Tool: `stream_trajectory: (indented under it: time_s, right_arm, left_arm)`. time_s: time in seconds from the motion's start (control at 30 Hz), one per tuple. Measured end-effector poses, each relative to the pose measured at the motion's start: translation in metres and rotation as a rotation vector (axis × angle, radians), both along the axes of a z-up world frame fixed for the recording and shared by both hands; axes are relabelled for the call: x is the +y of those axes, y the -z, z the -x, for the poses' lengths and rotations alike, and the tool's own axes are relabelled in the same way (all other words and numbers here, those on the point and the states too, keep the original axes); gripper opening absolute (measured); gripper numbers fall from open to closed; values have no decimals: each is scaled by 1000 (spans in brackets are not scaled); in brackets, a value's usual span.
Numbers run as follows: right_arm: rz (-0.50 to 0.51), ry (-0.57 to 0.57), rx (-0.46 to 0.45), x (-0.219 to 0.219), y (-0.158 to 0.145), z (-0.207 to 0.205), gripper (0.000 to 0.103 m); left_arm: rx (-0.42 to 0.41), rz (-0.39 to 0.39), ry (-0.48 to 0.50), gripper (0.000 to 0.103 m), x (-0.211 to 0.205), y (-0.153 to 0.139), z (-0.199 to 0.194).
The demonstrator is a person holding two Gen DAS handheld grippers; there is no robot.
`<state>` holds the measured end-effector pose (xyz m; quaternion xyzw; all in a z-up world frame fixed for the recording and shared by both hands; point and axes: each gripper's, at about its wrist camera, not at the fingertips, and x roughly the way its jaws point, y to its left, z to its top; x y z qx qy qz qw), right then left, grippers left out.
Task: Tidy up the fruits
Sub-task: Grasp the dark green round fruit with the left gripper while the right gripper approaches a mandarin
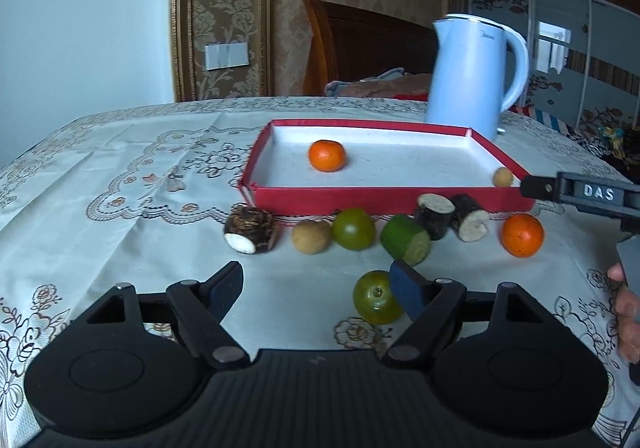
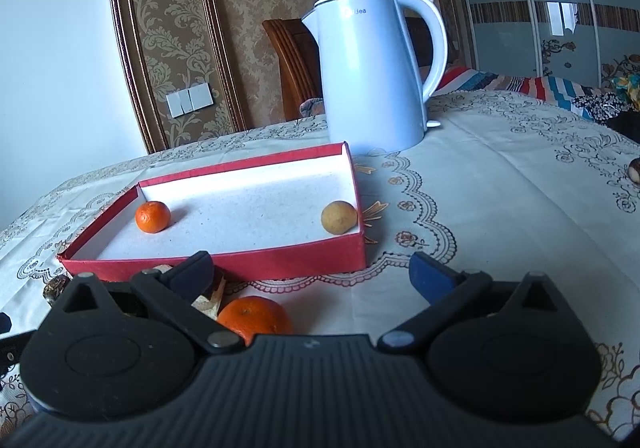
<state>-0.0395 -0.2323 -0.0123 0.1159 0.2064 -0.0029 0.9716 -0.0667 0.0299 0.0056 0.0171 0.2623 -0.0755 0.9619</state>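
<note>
A red tray [image 1: 384, 202] with a white floor holds an orange mandarin [image 1: 327, 155] and a small tan fruit [image 1: 503, 177]. Along its front wall lie a taro chunk [image 1: 251, 230], a tan round fruit [image 1: 311, 236], a green tangerine [image 1: 353, 229], a green cut piece [image 1: 405, 239], two dark cut pieces [image 1: 434, 214] and an orange mandarin [image 1: 522, 235]. My left gripper [image 1: 316, 282] is open; another green tangerine [image 1: 374, 298] lies against the inside of its right finger. My right gripper [image 2: 312, 274] is open above a mandarin [image 2: 254, 318] in front of the tray [image 2: 216, 260].
A white electric kettle [image 2: 372, 72] stands behind the tray's far right corner. A finger of the right gripper [image 1: 576, 194] and a hand [image 1: 628, 312] show at the right edge of the left wrist view. A taro piece [image 2: 635, 171] lies far right on the embroidered tablecloth [image 2: 500, 208].
</note>
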Motion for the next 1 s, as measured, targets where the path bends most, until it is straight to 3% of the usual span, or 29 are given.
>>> stream_trajectory:
  time_s: [0.27,0.5,0.7,1.0]
  right_arm:
    - [43,-40,31,-1,1,16,103]
    - [159,-103,33,19,2,26,103]
    - [120,-90,60,12,2,24,103]
    - [91,-65,68,7,4,22,103]
  left_arm:
    - [11,-14,44,87,-15,7,-3]
    - [2,-66,56,87,-28,9,-4]
    - [24,-111,73,87,-43,12,-14]
    - [82,-88,13,86,-47,16,-21]
